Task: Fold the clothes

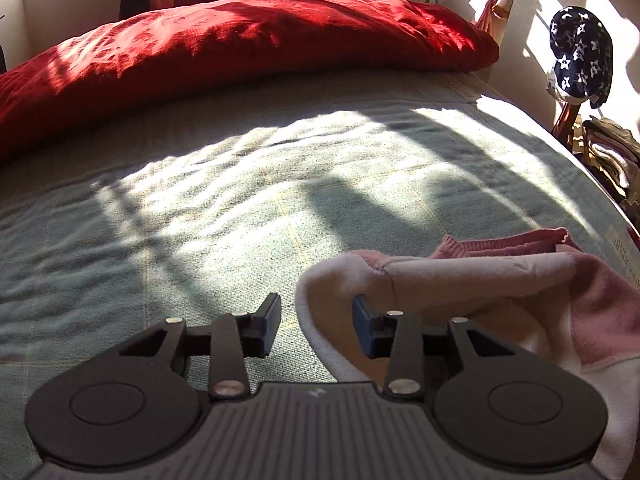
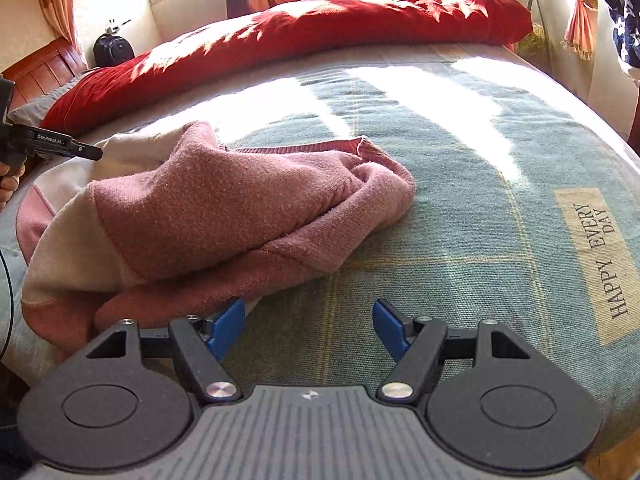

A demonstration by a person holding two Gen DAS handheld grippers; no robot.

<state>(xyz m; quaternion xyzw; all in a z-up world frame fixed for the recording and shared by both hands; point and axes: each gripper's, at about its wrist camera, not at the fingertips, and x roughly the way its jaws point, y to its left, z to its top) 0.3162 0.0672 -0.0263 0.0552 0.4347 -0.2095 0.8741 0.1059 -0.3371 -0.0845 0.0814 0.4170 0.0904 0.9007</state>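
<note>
A pink-and-cream sweater [image 2: 224, 208] lies bunched on the bed [image 2: 480, 184], toward the near edge, its ribbed hem rumpled toward the middle. No fold looks made yet.

The left gripper [image 1: 316, 326] hangs low over the sweater's cream edge, jaws released and holding nothing; one finger sits over bare blanket, the other just over the cloth. The right gripper [image 2: 308, 330] is at the near edge beside the pink part, jaws spread wide and empty, its left pad [image 2: 226, 326] touching or nearly touching the fabric; I cannot tell which.

To my eye the step in hand is getting a first grip so the heap can be spread flat. Doing that well would mean each gripper taking a single layer at an outer edge, well apart, then drawing outward until the cloth lies smooth. Pinching the bunched middle would likely catch several layers and drag creases along.

A red duvet [image 2: 320, 32] lies along the far edge. There are no containers on the bed.
</note>
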